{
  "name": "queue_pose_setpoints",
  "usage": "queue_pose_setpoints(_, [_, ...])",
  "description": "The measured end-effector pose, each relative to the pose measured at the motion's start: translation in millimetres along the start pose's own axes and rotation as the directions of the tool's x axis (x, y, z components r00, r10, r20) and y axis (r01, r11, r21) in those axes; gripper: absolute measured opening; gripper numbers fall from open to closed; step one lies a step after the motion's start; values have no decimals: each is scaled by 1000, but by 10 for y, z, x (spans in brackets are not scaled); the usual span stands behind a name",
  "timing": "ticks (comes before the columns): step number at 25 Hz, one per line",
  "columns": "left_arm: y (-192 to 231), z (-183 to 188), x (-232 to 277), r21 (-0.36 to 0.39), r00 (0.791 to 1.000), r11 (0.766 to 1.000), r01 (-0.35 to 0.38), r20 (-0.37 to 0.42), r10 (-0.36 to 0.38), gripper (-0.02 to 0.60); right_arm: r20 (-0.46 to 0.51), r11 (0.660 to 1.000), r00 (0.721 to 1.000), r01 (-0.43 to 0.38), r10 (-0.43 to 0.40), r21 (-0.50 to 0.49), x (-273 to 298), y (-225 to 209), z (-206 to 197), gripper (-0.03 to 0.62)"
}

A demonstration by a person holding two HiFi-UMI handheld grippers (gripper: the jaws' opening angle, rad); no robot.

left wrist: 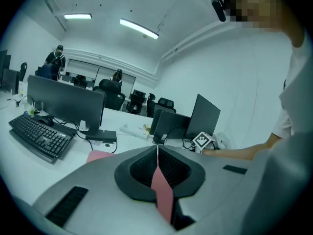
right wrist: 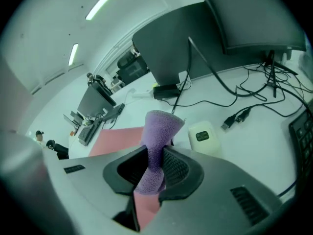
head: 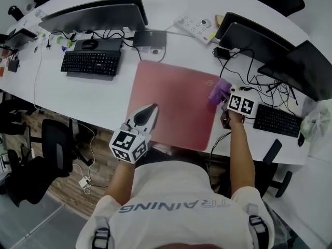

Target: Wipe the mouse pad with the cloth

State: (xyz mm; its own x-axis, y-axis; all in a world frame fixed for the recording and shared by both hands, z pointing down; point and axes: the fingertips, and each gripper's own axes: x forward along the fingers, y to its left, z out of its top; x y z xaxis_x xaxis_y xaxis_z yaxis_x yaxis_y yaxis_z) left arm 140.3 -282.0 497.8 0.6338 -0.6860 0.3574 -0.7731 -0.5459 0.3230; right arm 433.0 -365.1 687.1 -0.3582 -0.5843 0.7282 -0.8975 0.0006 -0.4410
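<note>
Purple cloth gripped at the right edge of the pink mouse pad

Nearest, the left hand-held gripper (left wrist: 157, 149) is clenched with nothing between its jaws, its tips over the near-left part of the mouse pad (head: 176, 100) on the white worktop (head: 104, 95). Further right, the right hand-held gripper (right wrist: 155, 153) grasps the cloth (right wrist: 159, 131), which stands up between its jaws at the pad's right edge. Beyond lie a keyboard (head: 91, 63) and a power strip (head: 196, 27).

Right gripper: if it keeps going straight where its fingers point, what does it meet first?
The right gripper has the purple cloth leading. Beyond it probably lies bare white desk by the mouse pad corner, then the black cable and adapter under the monitor; depth is unclear.
</note>
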Motion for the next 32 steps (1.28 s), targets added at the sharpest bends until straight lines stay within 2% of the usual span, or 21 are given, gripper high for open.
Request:
queue_pose_setpoints(3, [135, 62, -123, 2, 1000, 1000, -1, 14, 1, 37, 115, 999, 992, -50, 48, 13, -313, 254, 107, 95])
queue_pose_setpoints(6, [363, 122, -266, 0, 1000, 1000, -11, 26, 11, 37, 188, 995, 977, -103, 100, 2, -512, 685, 170, 95])
queue_pose_setpoints(12, [884, 182, -699, -6, 999, 1000, -13, 40, 13, 37, 177, 975, 960, -207, 219, -81, -427, 1870, 21, 95])
queue_pose_setpoints(15, [1173, 179, -938, -9, 999, 1000, -23, 44, 23, 37, 135, 960, 952, -262, 273, -95, -170, 2444, -145, 95])
queue_pose_setpoints(23, [1883, 85, -1588, -24, 997, 998, -63, 39, 64, 37, -67, 915, 929, -371, 365, -158, 654, 3760, -766, 95])
queue_pose_setpoints(27, [2189, 18, -1847, -40, 995, 995, -91, 35, 93, 37, -163, 910, 921, -379, 353, -168, 1103, 4098, -1086, 95])
queue_pose_setpoints(32, [2414, -136, -2035, -61, 993, 992, -113, 11, 114, 37, -256, 926, 925, -332, 282, -181, 1534, 4202, -1399, 95])
